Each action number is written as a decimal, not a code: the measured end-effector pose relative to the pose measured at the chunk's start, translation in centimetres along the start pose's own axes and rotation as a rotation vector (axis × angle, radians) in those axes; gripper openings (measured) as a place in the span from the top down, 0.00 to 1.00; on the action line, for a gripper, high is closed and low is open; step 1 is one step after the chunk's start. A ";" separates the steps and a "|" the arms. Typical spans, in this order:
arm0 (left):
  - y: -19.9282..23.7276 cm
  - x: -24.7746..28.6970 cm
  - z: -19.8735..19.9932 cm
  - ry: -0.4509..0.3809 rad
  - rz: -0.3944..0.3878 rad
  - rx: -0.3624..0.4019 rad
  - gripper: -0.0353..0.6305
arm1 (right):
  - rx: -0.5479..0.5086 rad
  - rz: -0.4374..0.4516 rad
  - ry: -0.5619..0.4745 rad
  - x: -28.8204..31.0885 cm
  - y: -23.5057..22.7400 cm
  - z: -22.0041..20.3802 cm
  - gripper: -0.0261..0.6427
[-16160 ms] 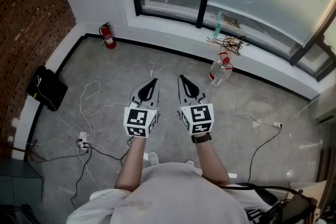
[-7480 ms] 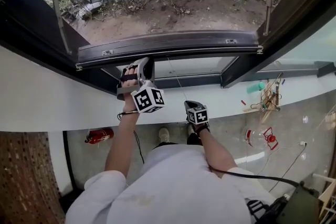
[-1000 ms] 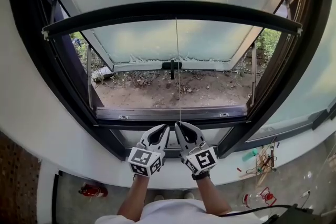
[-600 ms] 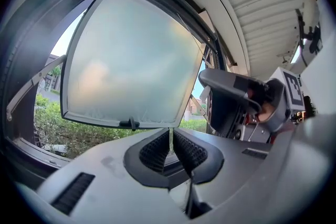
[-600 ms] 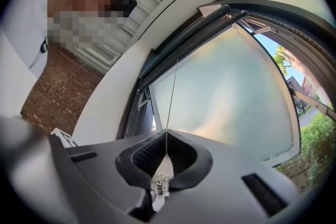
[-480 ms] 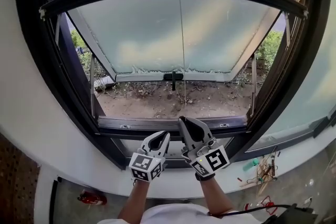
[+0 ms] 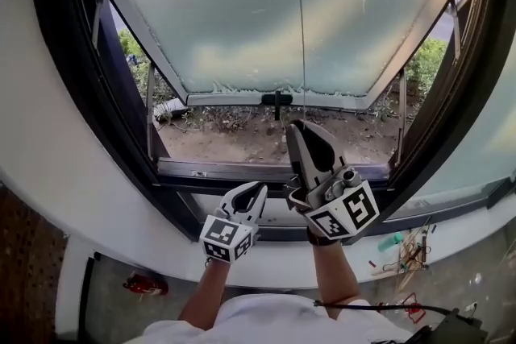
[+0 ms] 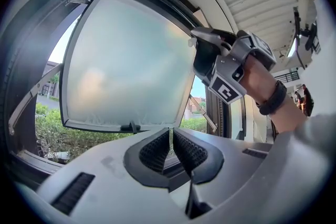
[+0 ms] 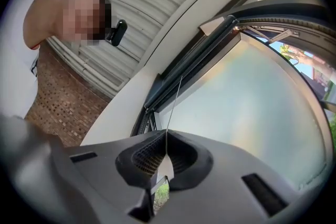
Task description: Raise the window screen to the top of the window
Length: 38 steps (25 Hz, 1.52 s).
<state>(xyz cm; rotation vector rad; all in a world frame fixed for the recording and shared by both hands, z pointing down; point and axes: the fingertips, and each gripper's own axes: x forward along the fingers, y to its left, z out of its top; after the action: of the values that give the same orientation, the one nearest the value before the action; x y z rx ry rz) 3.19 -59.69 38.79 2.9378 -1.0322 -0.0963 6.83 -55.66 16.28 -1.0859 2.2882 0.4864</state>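
The thin pull cord (image 7: 298,28) of the window screen runs straight down from above the head view's top edge to my right gripper (image 7: 300,125), which is shut on it and angled upward in front of the open window. In the right gripper view the cord (image 9: 176,99) rises from the closed right gripper (image 9: 167,136) to the screen's dark bar (image 9: 194,57), high in the frame. My left gripper (image 7: 258,189) sits lower, near the sill (image 7: 266,171), with its jaws together. The left gripper (image 8: 171,136) shows only a pale sliver between its pads. The raised right gripper (image 8: 195,35) also appears there.
The frosted pane (image 7: 282,4) is swung outward, with a black handle (image 7: 276,100) on its lower edge. Dirt and bushes lie outside. A red fire extinguisher (image 7: 139,283) stands on the floor at the left. Sticks and clutter (image 7: 407,246) lie at the right.
My right gripper has risen with the cord, and the screen's dark bar has climbed out of the top of the head view. The left gripper has stayed near the sill.
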 end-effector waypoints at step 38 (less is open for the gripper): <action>2.5 0.5 -3.1 0.011 0.127 -0.009 0.91 | -0.140 -0.387 0.687 -14.1 -6.0 -21.1 0.96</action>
<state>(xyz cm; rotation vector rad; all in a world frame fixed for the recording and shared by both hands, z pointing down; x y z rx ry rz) 2.27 -61.92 41.99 2.8522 -1.2092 -0.0819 12.02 -62.26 41.00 -1.9526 2.5168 0.1190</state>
